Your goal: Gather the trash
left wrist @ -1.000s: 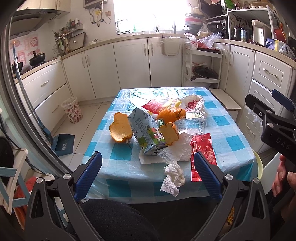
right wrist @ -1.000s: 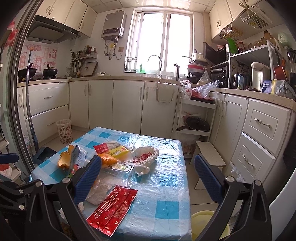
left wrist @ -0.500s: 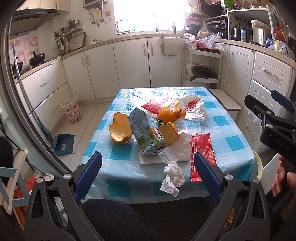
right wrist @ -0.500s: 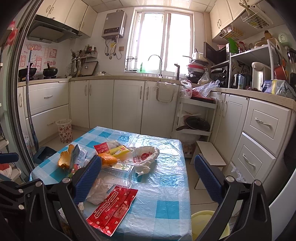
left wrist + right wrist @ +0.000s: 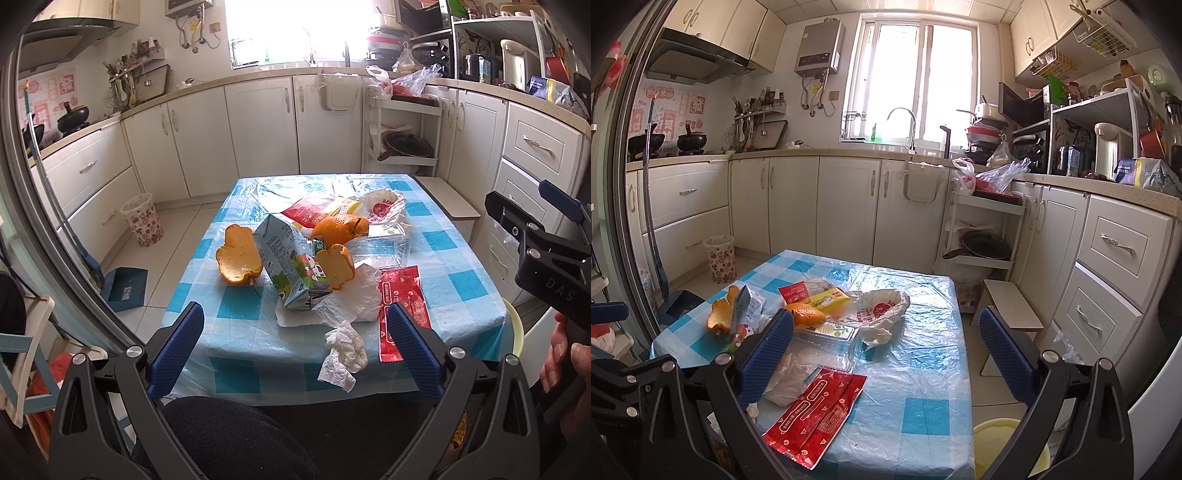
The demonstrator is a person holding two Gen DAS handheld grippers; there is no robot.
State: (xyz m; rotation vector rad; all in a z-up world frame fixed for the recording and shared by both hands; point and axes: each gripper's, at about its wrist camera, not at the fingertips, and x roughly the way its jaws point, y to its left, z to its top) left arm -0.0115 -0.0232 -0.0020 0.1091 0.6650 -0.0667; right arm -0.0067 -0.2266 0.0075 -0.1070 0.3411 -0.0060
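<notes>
Trash lies on a blue-checked table (image 5: 461, 280) (image 5: 923, 413): a milk carton (image 5: 288, 266) on its side, orange peels (image 5: 240, 260) (image 5: 340, 227), a crumpled tissue (image 5: 343, 350) at the near edge, a red wrapper (image 5: 402, 306) (image 5: 816, 410), a clear plastic tray (image 5: 380, 247) (image 5: 827, 339) and a white bag (image 5: 384, 206) (image 5: 882, 308). My left gripper (image 5: 295, 347) hangs open before the table's near edge, nothing between its fingers. My right gripper (image 5: 886, 358) is open above the table's right side; it also shows at the right of the left wrist view (image 5: 535, 229), held by a hand (image 5: 565, 354).
A patterned waste basket (image 5: 142, 219) (image 5: 720, 258) stands on the floor by the left cabinets, a blue dustpan (image 5: 123, 290) nearer. A yellow bucket (image 5: 1008, 446) sits below the table's right corner. A low stool (image 5: 1008, 304) and a shelf rack (image 5: 402, 136) stand behind the table.
</notes>
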